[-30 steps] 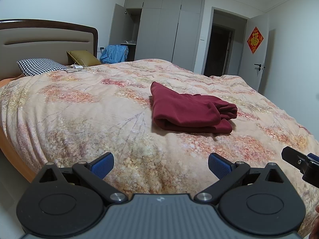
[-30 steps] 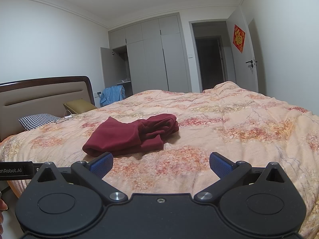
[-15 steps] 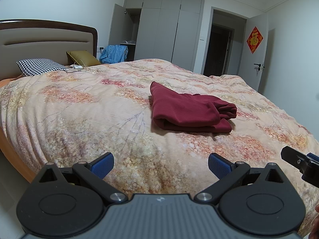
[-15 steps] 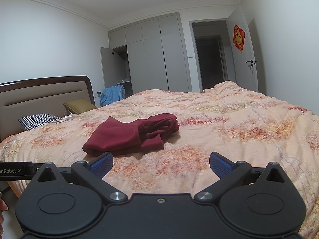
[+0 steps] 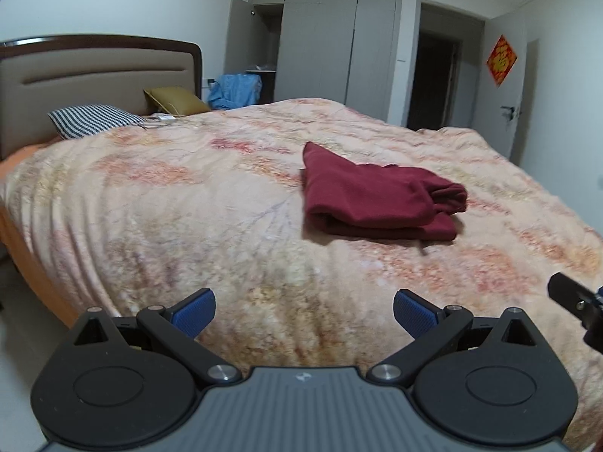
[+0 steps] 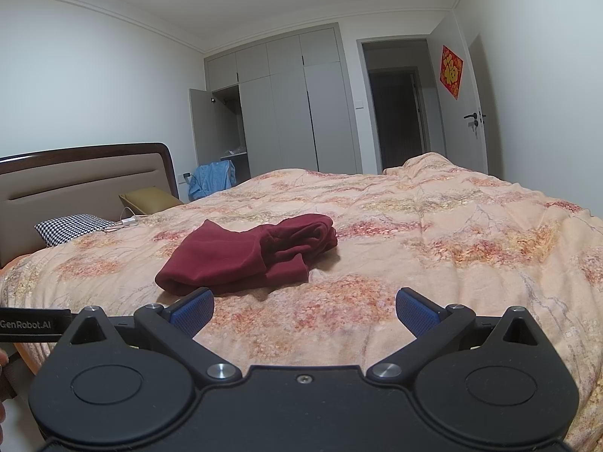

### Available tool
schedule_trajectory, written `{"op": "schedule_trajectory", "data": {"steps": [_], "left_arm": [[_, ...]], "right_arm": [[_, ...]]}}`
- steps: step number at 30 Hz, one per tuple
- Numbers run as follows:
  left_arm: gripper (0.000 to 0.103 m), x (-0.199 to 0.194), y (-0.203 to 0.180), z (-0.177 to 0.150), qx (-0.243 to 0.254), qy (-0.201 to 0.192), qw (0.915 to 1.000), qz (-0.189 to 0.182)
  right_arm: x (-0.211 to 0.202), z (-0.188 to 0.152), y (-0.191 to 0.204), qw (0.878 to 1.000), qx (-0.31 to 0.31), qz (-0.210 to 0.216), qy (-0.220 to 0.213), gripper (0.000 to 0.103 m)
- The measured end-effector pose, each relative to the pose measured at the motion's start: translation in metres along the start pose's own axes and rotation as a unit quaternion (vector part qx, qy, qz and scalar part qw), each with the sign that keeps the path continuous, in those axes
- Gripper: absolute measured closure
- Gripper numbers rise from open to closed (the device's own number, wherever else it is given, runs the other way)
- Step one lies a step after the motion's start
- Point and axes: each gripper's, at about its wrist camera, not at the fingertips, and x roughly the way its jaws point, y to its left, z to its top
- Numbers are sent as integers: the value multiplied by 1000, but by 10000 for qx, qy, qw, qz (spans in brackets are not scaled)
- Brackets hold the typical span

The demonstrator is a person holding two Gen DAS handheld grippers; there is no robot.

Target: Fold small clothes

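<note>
Left gripper [image 5: 304, 312]: seen along the bottom of the left wrist view; its two blue-padded fingers [image 5: 194, 310] are spread wide apart, nothing is held between them, and only the bedspread is seen in the gap.
Right gripper [image 6: 304, 310]: seen along the bottom of the right wrist view; its jaws are likewise wide apart and empty, with the blue pads [image 6: 416, 314] clear of the cloth.
Dark red folded garment [image 5: 377, 197]: laid in a loosely folded bundle on the bed, right of centre in the left wrist view and left of centre in the right wrist view [image 6: 248, 258]; a flat folded layer is seen on top and bunched, rolled fabric at one end. It is touched by neither gripper.
Pink and orange floral quilted bedspread [image 5: 188, 218]: the garment is borne by it; most of both frames is filled by it.
Black-and-white checked pillow [image 6: 71, 228]: set at the left by the padded beige headboard with dark wooden rim [image 5: 94, 71].
Olive-yellow cushion [image 5: 175, 100]: placed beside the pillow, nearer the wall.
Grey built-in wardrobe [image 6: 286, 113]: seen at the back, one door at its left standing ajar.
Red diamond-shaped paper decoration [image 6: 451, 71]: fixed to the open white door at the upper right.
</note>
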Motion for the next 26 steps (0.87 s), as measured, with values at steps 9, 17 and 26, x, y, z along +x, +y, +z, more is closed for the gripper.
{"op": "schedule_trajectory", "data": {"steps": [9, 17, 26], "left_arm": [[0, 1, -2, -1, 105, 38, 9999, 34], [0, 0, -4, -2, 158, -7, 9999, 12], [0, 0, -2, -1, 131, -1, 9999, 47]], "right_arm": [[0, -2, -2, 10000, 22, 14, 28, 0], [1, -1, -3, 10000, 39, 12, 39, 1], [1, -1, -3, 10000, 41, 15, 46, 1]]}}
